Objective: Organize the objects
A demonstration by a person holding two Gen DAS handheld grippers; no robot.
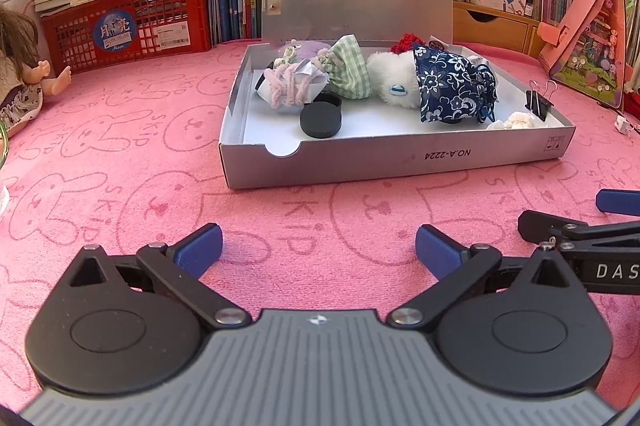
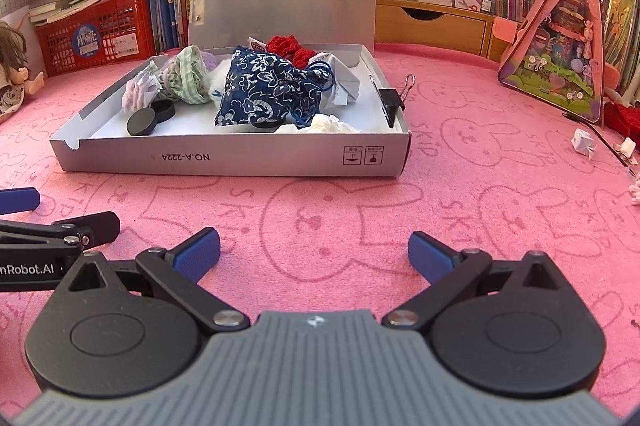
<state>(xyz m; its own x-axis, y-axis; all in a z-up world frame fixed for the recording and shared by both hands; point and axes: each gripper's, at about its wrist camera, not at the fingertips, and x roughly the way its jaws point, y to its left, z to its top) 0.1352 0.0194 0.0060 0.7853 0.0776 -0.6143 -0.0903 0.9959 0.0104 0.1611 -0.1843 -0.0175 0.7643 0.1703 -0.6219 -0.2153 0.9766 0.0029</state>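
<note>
An open grey cardboard box [image 1: 400,162] [image 2: 240,162] stands on the pink rabbit-print cloth with its lid upright. In it lie a blue floral pouch [image 1: 452,82] [image 2: 260,94], a green checked pouch [image 1: 348,70] [image 2: 192,74], a white plush [image 1: 390,74], black round lids [image 1: 320,120] [image 2: 146,122], a red knit piece [image 2: 288,50] and white tissue [image 1: 520,120] [image 2: 320,124]. A black binder clip [image 1: 538,104] [image 2: 390,102] sits on its right wall. My left gripper [image 1: 318,246] and right gripper [image 2: 314,252] are open and empty, low over the cloth in front of the box.
A red crate [image 1: 128,22] [image 2: 96,30] with stacked books stands back left, beside a doll [image 1: 24,74] [image 2: 12,74]. A pink triangular toy case [image 1: 592,42] [image 2: 560,46] stands at right. Folded paper scraps [image 2: 584,144] lie on the cloth at right. Bookshelves line the back.
</note>
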